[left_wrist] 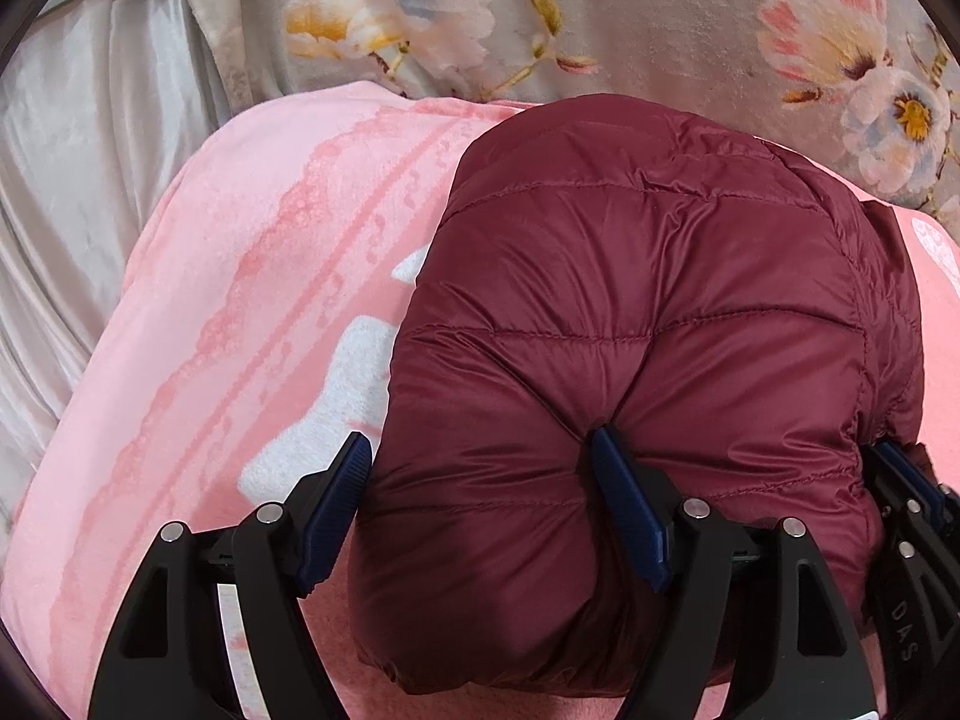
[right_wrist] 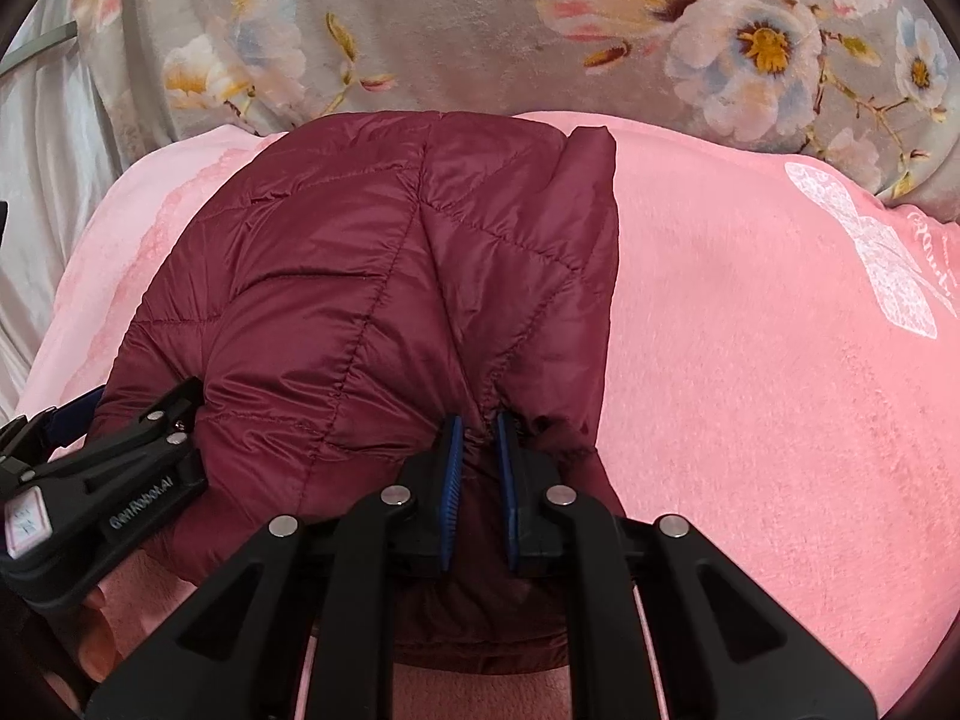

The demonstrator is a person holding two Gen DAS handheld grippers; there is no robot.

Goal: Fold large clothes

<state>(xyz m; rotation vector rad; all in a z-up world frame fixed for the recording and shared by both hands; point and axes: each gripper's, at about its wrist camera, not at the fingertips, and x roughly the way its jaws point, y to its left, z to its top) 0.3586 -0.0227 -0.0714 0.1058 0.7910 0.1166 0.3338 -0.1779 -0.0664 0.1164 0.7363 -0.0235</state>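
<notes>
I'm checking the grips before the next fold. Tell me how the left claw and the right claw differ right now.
The left claw stands wide open, with the maroon puffer jacket bulging between its fingers; the right claw is nearly closed, pinching a gathered bit of the jacket. The left works at the jacket's left part, the right near its right edge. Both are black with blue pads and meet the jacket's near edge.

My left hand-held gripper [left_wrist: 480, 474] and right hand-held gripper [right_wrist: 479, 450]: black triangular arms, silver rivets, ribbed blue finger pads [left_wrist: 630, 504]. White lettering marks the left's side.
</notes>
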